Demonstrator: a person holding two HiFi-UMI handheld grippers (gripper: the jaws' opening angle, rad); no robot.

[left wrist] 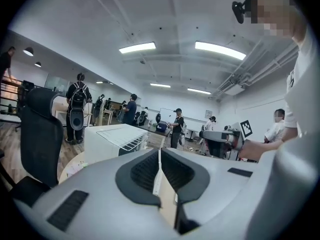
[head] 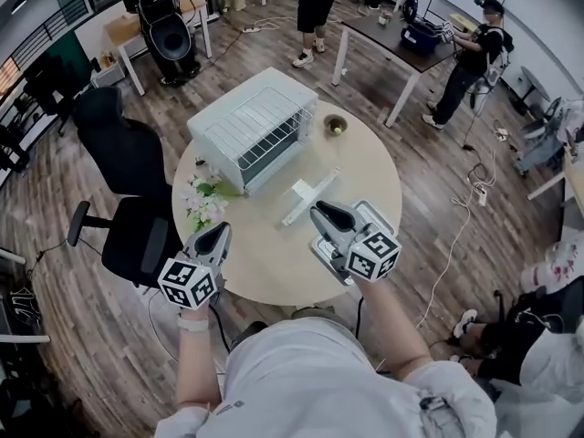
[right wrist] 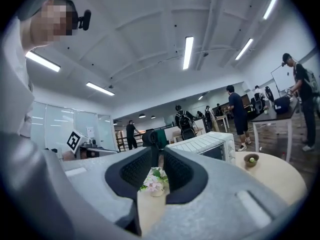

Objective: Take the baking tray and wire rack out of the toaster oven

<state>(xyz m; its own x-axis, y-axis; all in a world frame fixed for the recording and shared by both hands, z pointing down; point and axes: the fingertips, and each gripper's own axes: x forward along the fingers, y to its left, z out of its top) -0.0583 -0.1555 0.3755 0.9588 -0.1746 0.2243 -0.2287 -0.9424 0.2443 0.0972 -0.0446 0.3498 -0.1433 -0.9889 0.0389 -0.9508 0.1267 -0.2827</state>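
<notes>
A white toaster oven (head: 248, 128) stands at the back left of the round table (head: 274, 263), its front turned toward the table's middle. A wire rack (head: 246, 117) lies on its roof, also visible in the left gripper view (left wrist: 120, 134). A pale flat oblong piece (head: 308, 196), possibly the tray, lies on the table in front of the oven. My left gripper (head: 222, 229) hangs over the table's near left edge, jaws shut with nothing in them (left wrist: 159, 156). My right gripper (head: 318, 210) is near the pale piece, with a narrow empty gap between its jaws (right wrist: 161, 159).
A pot of flowers (head: 203, 199) sits left of the oven and a small bowl (head: 336, 125) to its right. A black office chair (head: 128, 172) stands at the table's left. People stand at the back, by a dark desk (head: 392, 35).
</notes>
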